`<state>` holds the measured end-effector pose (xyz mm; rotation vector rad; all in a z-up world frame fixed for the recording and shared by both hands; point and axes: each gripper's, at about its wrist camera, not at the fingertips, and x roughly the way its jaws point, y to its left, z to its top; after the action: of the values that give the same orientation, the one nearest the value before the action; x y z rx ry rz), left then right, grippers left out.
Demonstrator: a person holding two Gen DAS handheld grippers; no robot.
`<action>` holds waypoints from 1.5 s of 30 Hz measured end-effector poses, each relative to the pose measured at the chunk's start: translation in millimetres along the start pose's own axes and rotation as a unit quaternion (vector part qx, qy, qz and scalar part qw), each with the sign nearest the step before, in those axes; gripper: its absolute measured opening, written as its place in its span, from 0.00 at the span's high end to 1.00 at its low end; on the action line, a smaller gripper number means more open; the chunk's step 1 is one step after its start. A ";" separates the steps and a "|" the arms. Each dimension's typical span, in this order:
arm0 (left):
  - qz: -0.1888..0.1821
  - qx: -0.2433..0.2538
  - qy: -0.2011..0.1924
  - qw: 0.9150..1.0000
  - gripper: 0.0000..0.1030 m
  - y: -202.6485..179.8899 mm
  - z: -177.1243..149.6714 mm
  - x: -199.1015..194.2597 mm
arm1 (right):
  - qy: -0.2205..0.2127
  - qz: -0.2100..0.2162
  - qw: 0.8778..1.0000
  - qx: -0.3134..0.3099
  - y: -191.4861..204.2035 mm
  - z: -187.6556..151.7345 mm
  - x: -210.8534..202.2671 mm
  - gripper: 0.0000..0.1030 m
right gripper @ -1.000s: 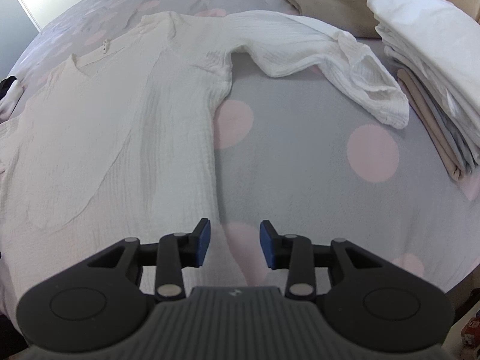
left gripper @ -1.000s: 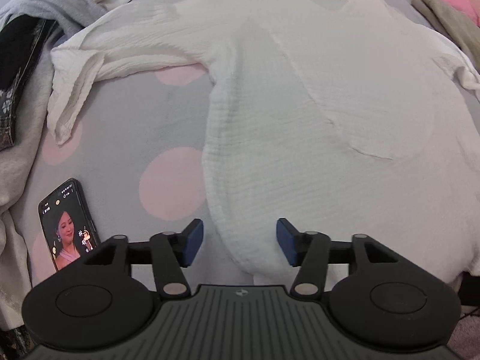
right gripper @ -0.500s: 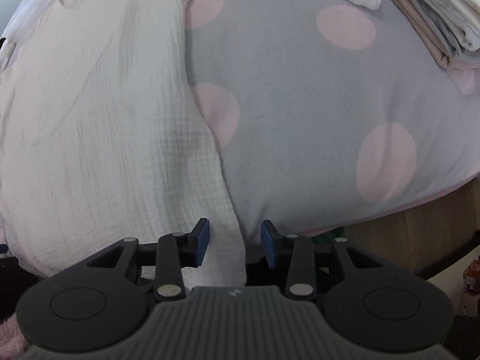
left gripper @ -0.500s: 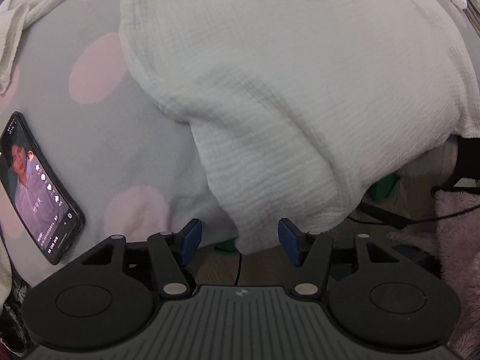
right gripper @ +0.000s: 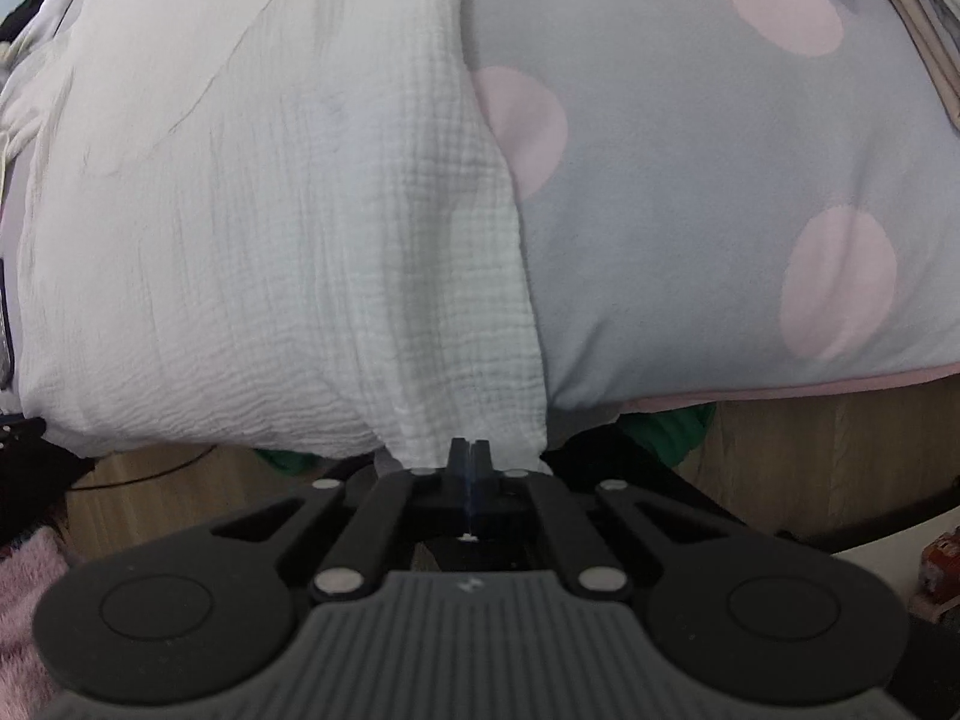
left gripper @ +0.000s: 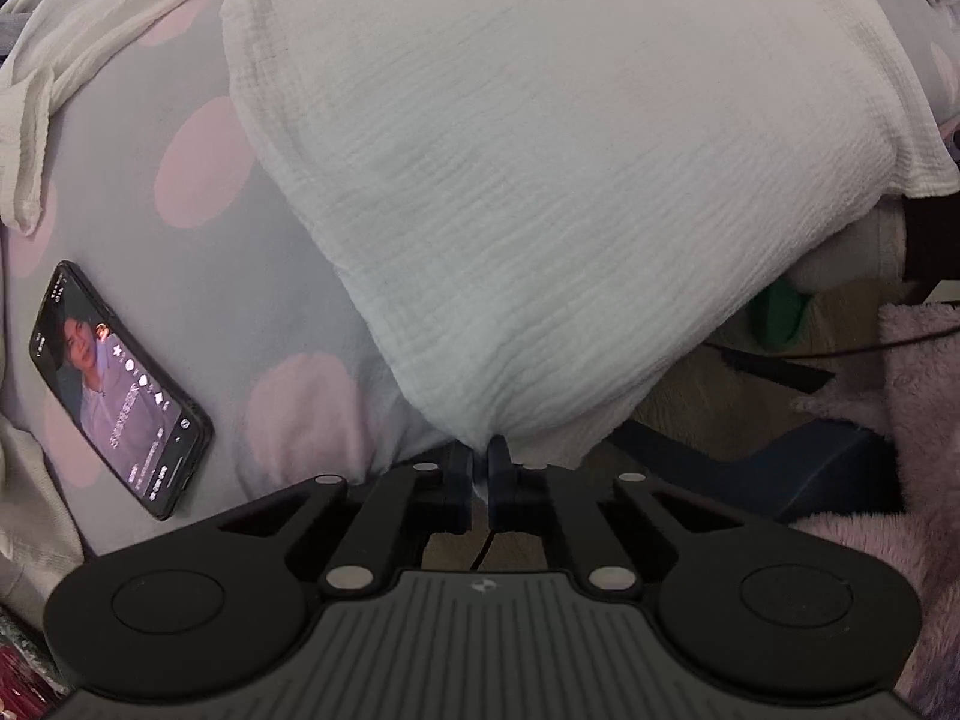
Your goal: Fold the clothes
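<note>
A white crinkled long-sleeved shirt lies spread on the grey bed cover with pink dots; its hem hangs over the near bed edge. My left gripper is shut on the hem's left corner. In the right wrist view the same shirt fills the left half, and my right gripper is shut on the hem's right corner at the bed edge. One sleeve lies out to the left.
A black phone with a lit screen lies on the bed left of the shirt. A stack of folded clothes sits at the far right. Below the bed edge are wooden floor, a green object, cables and a pink fluffy rug.
Both grippers dropped to the near bed edge and closed on the shirt's hem corners; a second ago both were open above the shirt.
</note>
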<state>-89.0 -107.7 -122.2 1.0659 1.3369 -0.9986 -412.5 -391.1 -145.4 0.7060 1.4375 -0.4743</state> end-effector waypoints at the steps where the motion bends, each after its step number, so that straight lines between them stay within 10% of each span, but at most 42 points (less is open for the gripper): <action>1: 0.002 0.003 0.005 1.000 0.98 1.5 -1.7 -1.9 | 0.001 -0.021 1.000 -0.013 0.6 0.1 -4.0 1.00; 6: 0.001 -0.012 0.033 0.999 0.97 11.0 2.1 15.7 | 0.012 -0.031 0.999 0.023 -19.1 5.6 -3.2 0.91; 9: -0.001 -0.012 0.048 0.999 0.89 5.2 7.1 24.4 | 0.016 -0.005 0.999 0.042 -22.4 6.4 8.8 0.61; 15: -0.008 -0.009 -0.031 0.999 0.58 2.3 17.7 -4.2 | 0.022 -0.001 0.999 0.026 -9.0 13.0 35.0 0.61; 17: 0.000 -0.005 -0.043 0.999 0.58 1.9 25.0 -7.5 | 0.017 0.017 0.999 0.033 -6.5 13.3 41.0 0.63; 19: 0.011 0.001 -0.048 0.999 0.58 1.0 32.8 -8.7 | 0.026 0.004 0.999 0.025 -0.7 10.4 44.5 0.97; 30: 0.029 0.021 -0.071 0.997 0.58 13.4 73.4 -21.5 | 0.089 -0.090 0.992 -0.009 3.5 -7.1 34.6 0.91; 33: 0.021 0.017 -0.091 0.995 0.58 19.6 88.3 -33.2 | 0.062 -0.063 0.996 0.022 -1.7 2.3 15.2 0.67; 38: 0.027 0.005 -0.126 0.992 0.55 34.3 114.1 -52.4 | -0.040 -0.077 0.996 0.021 -8.6 28.5 -40.2 0.65; 45: 0.046 -0.054 -0.190 0.979 0.55 56.7 151.8 -55.2 | -0.218 -0.177 0.959 -0.036 -47.5 93.6 -87.4 0.45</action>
<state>2.1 -243.8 -72.5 0.7988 1.0083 -0.9915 -385.6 -499.8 -67.2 0.2560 1.1537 -0.7984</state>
